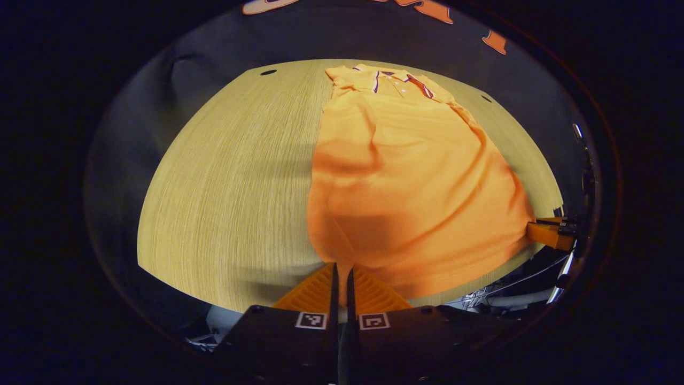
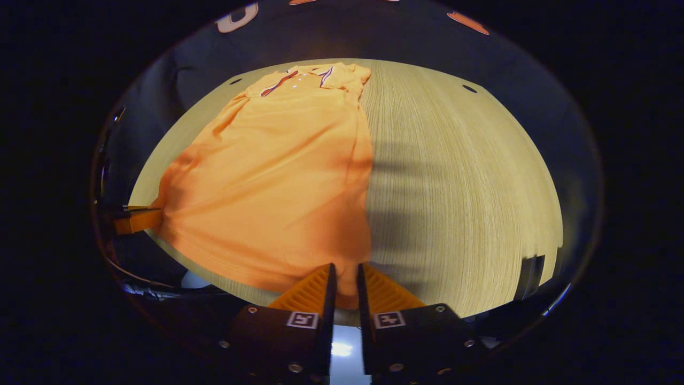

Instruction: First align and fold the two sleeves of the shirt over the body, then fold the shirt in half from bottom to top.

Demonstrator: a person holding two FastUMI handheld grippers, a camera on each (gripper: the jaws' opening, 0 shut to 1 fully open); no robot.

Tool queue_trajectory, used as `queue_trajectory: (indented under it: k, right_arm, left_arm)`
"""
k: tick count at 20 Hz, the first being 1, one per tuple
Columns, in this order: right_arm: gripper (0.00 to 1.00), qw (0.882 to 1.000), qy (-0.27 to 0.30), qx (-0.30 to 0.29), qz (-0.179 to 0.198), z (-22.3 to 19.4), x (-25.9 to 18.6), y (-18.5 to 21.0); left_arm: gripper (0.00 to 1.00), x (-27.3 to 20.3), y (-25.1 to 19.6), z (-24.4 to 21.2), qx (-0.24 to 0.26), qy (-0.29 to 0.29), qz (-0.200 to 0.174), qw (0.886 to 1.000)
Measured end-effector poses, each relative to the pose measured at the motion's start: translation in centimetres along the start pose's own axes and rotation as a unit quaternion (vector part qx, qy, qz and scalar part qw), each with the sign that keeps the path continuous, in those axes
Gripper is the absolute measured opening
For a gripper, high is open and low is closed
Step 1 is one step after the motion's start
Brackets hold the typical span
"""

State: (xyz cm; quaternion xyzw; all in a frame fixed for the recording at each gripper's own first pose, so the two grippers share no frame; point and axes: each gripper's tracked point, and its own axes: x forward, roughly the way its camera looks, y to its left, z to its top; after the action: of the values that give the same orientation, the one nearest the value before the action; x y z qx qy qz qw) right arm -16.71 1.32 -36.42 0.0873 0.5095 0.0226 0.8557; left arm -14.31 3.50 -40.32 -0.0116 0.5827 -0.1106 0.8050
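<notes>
Shirt [image 1: 406,176] orange, sleeves folded in, collar far, lying on wooden table [image 1: 230,187] | left gripper [image 1: 342,275] and right gripper [image 2: 346,278] each pinch its hem | hem corners hidden between fingers

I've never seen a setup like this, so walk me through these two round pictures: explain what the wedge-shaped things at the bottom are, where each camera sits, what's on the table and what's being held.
No robot arm here: a person holds a two-finger tool in each hand, and a fisheye camera rides on each, looking forward along its fingers. That is why both pictures look round and bent.

The left gripper view shows the left gripper at the bottom, its fingers closed on the near edge of an orange shirt. The right gripper view shows the right gripper pinching the same hem at the other bottom corner. Each view also catches the other gripper at its side, gripping the hem.

The shirt lies on a pale wooden table, collar at the far end. The sleeves already look folded in, so the shirt forms a long strip. Likely next comes lifting the hem toward the collar.
</notes>
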Motion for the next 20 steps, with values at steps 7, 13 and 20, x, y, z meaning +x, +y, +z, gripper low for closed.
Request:
queue_trajectory:
  k: [7,13,20]
  right_arm:
    - [0.02,0.984,0.0,0.141,0.109,1.7,-0.4,2.3]
    - [0.01,0.981,-0.053,0.129,0.133,6.5,-1.7,2.9]
    - [0.01,0.977,-0.117,0.12,0.134,14.4,-3.4,2.1]
  left_arm:
    - [0.01,-0.9,-0.4,2.2,-0.029,-0.015,-0.029,0.999]
    - [0.01,-2.9,-0.5,8.0,-0.039,-0.062,-0.045,0.996]
    - [0.01,-4.9,-1.3,16.5,-0.01,-0.127,-0.063,0.99]
